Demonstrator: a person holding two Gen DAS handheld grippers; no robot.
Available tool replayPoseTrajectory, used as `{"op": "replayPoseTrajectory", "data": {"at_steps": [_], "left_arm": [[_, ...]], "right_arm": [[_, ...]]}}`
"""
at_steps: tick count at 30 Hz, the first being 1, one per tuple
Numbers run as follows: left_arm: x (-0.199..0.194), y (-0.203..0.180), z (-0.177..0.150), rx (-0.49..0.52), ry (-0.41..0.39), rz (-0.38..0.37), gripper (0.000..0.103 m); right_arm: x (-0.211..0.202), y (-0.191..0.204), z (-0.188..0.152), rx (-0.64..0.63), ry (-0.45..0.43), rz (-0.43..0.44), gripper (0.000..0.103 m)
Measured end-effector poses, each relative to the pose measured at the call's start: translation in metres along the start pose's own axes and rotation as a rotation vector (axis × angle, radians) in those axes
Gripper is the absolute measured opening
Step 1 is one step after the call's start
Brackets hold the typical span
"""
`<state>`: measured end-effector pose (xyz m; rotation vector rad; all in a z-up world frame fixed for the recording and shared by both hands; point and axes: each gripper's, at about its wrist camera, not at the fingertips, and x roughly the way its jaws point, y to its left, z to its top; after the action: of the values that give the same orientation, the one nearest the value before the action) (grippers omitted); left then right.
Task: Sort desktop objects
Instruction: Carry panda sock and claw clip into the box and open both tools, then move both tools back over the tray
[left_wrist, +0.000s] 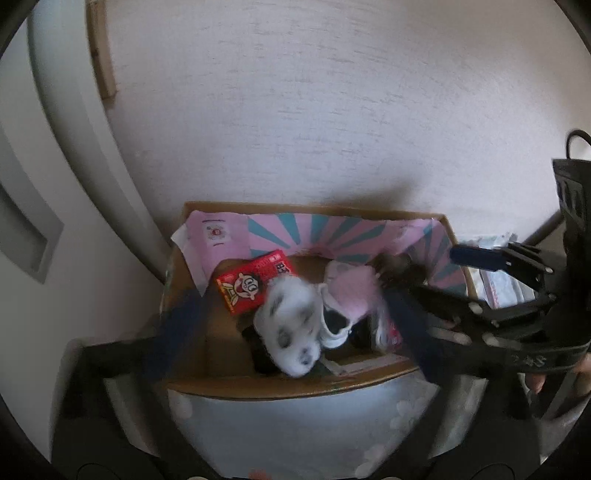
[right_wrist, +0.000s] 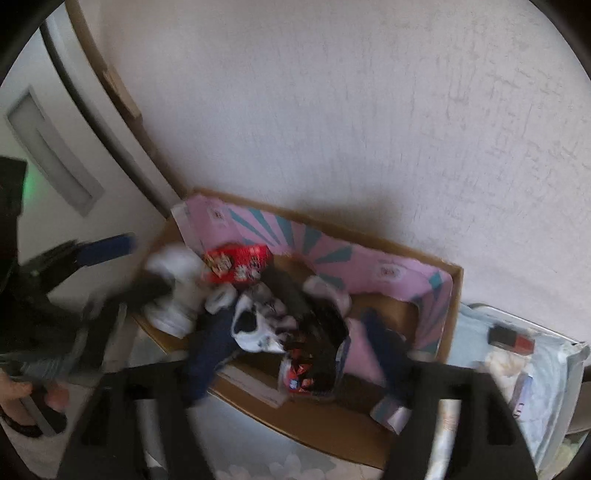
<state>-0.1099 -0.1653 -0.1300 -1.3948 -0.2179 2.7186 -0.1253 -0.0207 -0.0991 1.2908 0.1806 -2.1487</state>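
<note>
A cardboard box (left_wrist: 280, 387) with a pink and teal lining stands against the wall; it also shows in the right wrist view (right_wrist: 456, 295). Inside lie a panda plush (left_wrist: 291, 328) in a pink outfit, a red snack box (left_wrist: 247, 284) and a snack packet (right_wrist: 299, 373). The plush (right_wrist: 258, 325) is blurred in the right wrist view. My left gripper (left_wrist: 295, 317) hovers over the box, its blue fingers (left_wrist: 181, 328) spread wide around the plush, apart from it. My right gripper (right_wrist: 299, 343) is open above the box, its fingers (right_wrist: 210, 354) either side of the contents.
A white wall (left_wrist: 332, 110) rises behind the box. A white door frame (left_wrist: 74, 147) stands at the left. A pale blue tray (right_wrist: 554, 369) with small items, including a red and black object (right_wrist: 511, 338), sits right of the box. A floral cloth (left_wrist: 295, 435) covers the table in front.
</note>
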Motion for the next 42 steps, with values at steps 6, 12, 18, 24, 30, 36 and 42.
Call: {"op": "replayPoseTrajectory", "data": {"at_steps": [6,12,18,24,30,36,42], "left_arm": [[-0.023,-0.002,0.002,-0.002,-0.079,-0.048,0.103],[-0.058,-0.016,0.011,0.002,-0.095,-0.047,0.103],[-0.076,-0.04,0.014,0.006,-0.183,-0.114,0.103],[-0.08,-0.085,0.028,0.075,-0.123,-0.108,0.103],[-0.081,-0.152,0.029,0.131,-0.159,-0.186,0.103],[-0.06,-0.238,0.027,0.23,-0.127,-0.218,0.103],[-0.014,-0.301,0.019,0.22,-0.049,-0.22,0.103]], "right_arm": [[-0.024,-0.021,-0.006,0.076,-0.083,0.065,0.102],[-0.055,-0.032,-0.012,0.112,-0.189,0.053,0.102],[-0.081,-0.034,-0.019,0.068,-0.203,0.009,0.102],[-0.117,-0.064,-0.037,0.14,-0.21,-0.076,0.103],[-0.163,-0.128,-0.087,0.273,-0.25,-0.167,0.103],[-0.175,-0.167,-0.14,0.306,-0.193,-0.264,0.103],[-0.161,-0.195,-0.178,0.364,-0.155,-0.242,0.103]]}}
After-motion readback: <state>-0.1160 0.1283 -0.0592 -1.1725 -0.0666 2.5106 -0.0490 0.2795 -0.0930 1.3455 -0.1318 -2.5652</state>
